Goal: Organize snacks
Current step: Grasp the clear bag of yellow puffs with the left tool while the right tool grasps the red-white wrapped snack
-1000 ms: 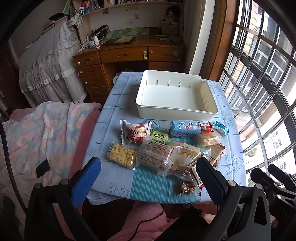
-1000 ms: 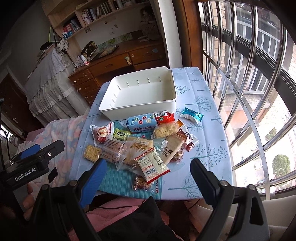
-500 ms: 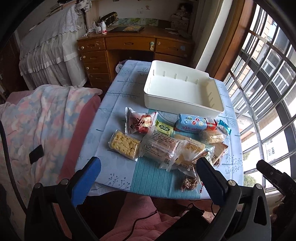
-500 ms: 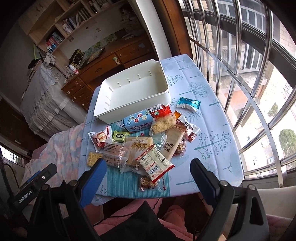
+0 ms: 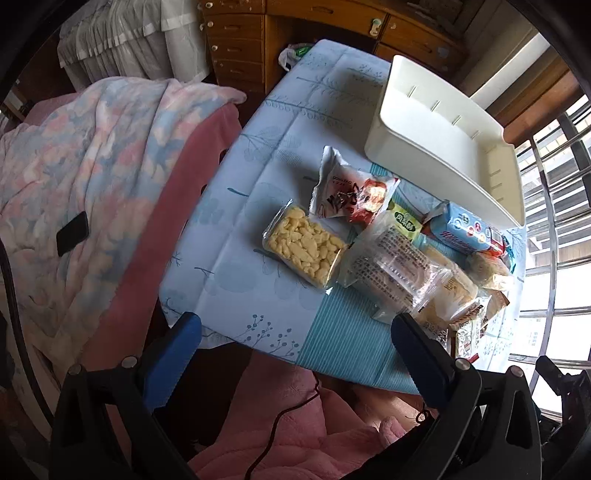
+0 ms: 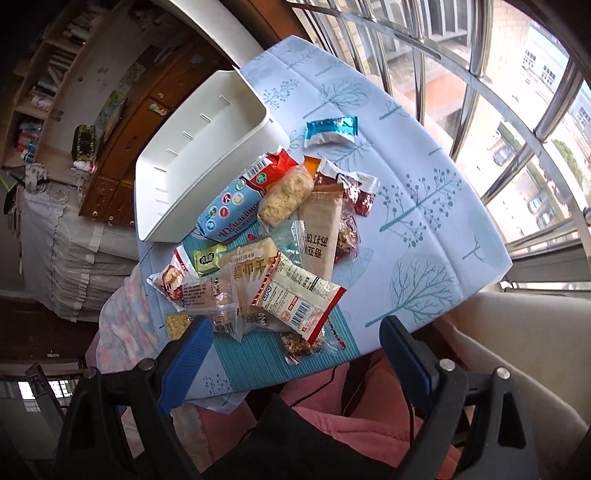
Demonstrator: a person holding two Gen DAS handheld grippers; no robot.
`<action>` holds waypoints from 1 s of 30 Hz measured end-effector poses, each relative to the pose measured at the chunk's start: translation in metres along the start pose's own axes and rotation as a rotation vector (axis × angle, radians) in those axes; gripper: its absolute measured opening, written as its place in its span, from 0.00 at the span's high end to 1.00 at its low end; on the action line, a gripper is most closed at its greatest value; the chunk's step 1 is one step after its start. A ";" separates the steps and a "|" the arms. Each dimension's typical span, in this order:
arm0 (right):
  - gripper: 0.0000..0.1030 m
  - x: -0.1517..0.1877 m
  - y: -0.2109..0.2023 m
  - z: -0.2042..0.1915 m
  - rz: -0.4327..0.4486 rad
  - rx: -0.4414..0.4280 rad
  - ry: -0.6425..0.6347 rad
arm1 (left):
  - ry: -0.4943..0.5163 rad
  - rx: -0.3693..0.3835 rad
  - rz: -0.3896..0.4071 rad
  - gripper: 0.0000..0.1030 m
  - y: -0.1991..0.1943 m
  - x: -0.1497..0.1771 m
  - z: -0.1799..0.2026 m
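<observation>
There, a heap of wrapped snacks (image 6: 273, 258) lay on the near half of the table, just in front of an empty white bin (image 5: 443, 140) whose long wall almost touched the blue biscuit roll (image 6: 231, 210). At the heap's left edge sat a clear pack of pale yellow puffs (image 5: 304, 245), with a red-and-white packet (image 5: 351, 195) beside it and a small green sweet (image 5: 406, 221) tucked between that and the roll. A clear crinkled pack (image 5: 391, 266) overlapped several bars; a white pack with a barcode (image 6: 299, 299) lay on top toward the near edge. A blue foil packet (image 6: 330, 131) lay apart, near the window side.

Much of the pile was overlapped, so lower wrappers showed only as corners, and most printing was too small to read. The bin's far end was cut off in the right wrist view.

The left gripper (image 5: 295, 350) hung over the table's near edge with its blue jaws spread wide and nothing between them. The right gripper (image 6: 295, 354) was likewise released, jaws far apart, empty.

The table wore a pale blue cloth (image 6: 424, 229) printed with trees, with a teal striped band under the heap. A pastel blanket (image 5: 85, 166) lay to the left, a wooden desk (image 5: 332, 29) stood beyond, and barred windows (image 6: 498, 92) ran along the right.
</observation>
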State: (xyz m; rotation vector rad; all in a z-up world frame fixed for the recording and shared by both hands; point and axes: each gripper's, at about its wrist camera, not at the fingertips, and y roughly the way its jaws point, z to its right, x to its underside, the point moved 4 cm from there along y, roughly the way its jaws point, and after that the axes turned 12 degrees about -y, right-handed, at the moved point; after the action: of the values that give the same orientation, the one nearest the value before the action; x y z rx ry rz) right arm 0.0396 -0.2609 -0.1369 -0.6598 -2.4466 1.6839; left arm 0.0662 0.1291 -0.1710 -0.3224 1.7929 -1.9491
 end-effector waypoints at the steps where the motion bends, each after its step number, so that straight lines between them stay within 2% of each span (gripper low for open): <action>1: 0.10 0.000 0.005 0.001 -0.016 0.000 0.020 | -0.003 -0.007 -0.023 0.01 0.008 -0.003 -0.001; 7: 0.10 -0.001 0.034 0.013 -0.106 -0.003 0.163 | -0.032 -0.013 -0.161 0.01 0.048 -0.020 -0.002; 12: 0.10 0.001 0.054 0.023 -0.170 0.000 0.278 | -0.100 -0.017 -0.267 0.01 0.084 -0.035 -0.001; 20: 0.10 0.008 0.085 0.037 -0.235 0.005 0.466 | -0.236 -0.030 -0.377 0.01 0.133 -0.056 -0.003; 27: 0.11 0.004 0.107 0.031 -0.249 0.002 0.517 | -0.413 -0.011 -0.461 0.01 0.168 -0.069 -0.012; 30: 0.14 0.002 0.116 0.027 -0.251 0.005 0.525 | -0.444 -0.019 -0.482 0.01 0.179 -0.073 -0.013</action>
State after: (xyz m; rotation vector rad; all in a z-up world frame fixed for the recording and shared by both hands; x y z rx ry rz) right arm 0.0635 -0.2493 -0.2529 -0.6586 -2.0512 1.2307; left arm 0.1546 0.1696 -0.3384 -1.1851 1.5306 -1.9508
